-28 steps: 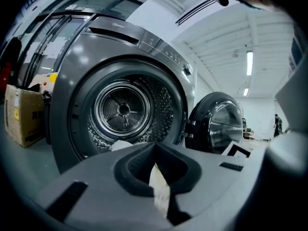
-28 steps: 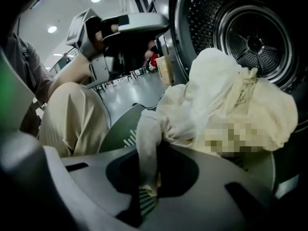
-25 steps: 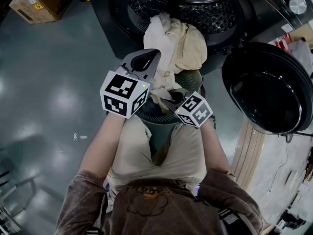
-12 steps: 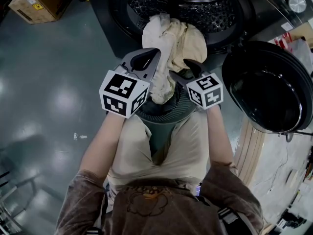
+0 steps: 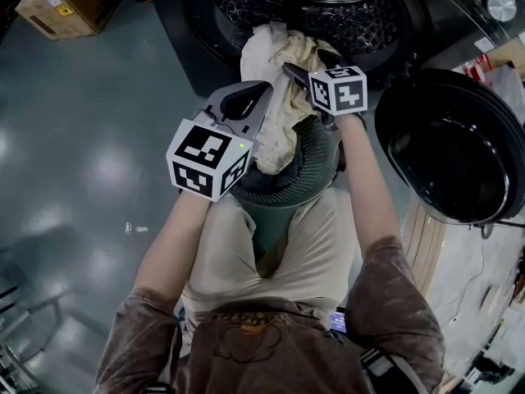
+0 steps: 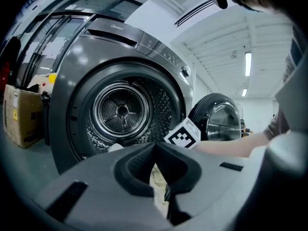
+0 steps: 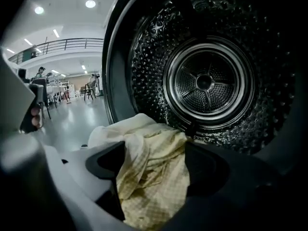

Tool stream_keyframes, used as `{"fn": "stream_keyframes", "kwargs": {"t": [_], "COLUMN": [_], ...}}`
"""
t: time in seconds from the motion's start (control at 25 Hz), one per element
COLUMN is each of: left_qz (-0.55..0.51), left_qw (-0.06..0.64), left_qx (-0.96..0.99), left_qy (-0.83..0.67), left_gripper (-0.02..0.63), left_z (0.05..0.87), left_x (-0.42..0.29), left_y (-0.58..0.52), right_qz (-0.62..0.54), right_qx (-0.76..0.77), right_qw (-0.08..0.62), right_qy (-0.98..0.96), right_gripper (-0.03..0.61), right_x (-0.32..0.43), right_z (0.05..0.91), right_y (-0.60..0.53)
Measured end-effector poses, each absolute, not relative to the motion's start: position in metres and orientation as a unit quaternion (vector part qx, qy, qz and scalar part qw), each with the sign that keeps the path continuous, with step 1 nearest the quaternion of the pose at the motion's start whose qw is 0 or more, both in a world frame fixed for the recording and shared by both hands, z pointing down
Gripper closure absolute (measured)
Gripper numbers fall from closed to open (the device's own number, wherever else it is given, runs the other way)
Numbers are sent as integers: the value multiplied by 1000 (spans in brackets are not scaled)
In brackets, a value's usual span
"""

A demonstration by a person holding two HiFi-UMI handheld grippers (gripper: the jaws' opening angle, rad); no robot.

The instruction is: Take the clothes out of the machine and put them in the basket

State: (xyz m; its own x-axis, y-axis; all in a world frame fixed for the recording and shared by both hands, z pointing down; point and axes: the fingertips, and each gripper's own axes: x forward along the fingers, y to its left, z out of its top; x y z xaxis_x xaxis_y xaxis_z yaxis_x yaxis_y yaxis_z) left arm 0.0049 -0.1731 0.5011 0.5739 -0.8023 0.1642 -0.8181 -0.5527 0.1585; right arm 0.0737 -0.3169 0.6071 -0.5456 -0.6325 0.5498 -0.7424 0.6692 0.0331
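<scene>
The left claw (image 6: 155,147) is closed, its jaws pinching a fold of the cream and white clothes (image 5: 275,125) just above the basket (image 5: 318,167). The right claw (image 7: 155,160), farther off at the mouth of the machine (image 5: 184,56), has just been opening. Its jaws stand wide apart with the clothes lying loose between them, not gripped. The clothes drape from the lip of the perforated drum (image 7: 207,83) down into the round dark green basket, whose far rim they hide. The basket stands near the machine's front, between the person's knees. The door (image 5: 447,150) hangs open at the right.
</scene>
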Motion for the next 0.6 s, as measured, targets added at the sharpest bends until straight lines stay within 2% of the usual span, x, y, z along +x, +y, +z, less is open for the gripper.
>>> {"fn": "stream_keyframes", "kwargs": {"t": [0.24,0.4,0.56,0.6], "left_qz": [36,38,36,36], "left_qw": [111,111,113,113], "left_qx": [881,882,881,881], "left_qy": [-459,-457,-459,-458], "left_gripper": [607,607,607,607], "left_z": [502,502,502,502], "left_x": [4,3,2,2], "left_y": [-174,-174,-174,-174], "right_qz": [132,129,133,133], "right_qx": [389,386,368,362], "right_qw": [298,300,302,303], "right_qy": [-862,-863,-869,-872], "right_gripper": [140,150,239,282], "right_x": [69,66,61,59], "right_z": [636,636,638,638], "right_y": [-339,-339,-331,-327]}}
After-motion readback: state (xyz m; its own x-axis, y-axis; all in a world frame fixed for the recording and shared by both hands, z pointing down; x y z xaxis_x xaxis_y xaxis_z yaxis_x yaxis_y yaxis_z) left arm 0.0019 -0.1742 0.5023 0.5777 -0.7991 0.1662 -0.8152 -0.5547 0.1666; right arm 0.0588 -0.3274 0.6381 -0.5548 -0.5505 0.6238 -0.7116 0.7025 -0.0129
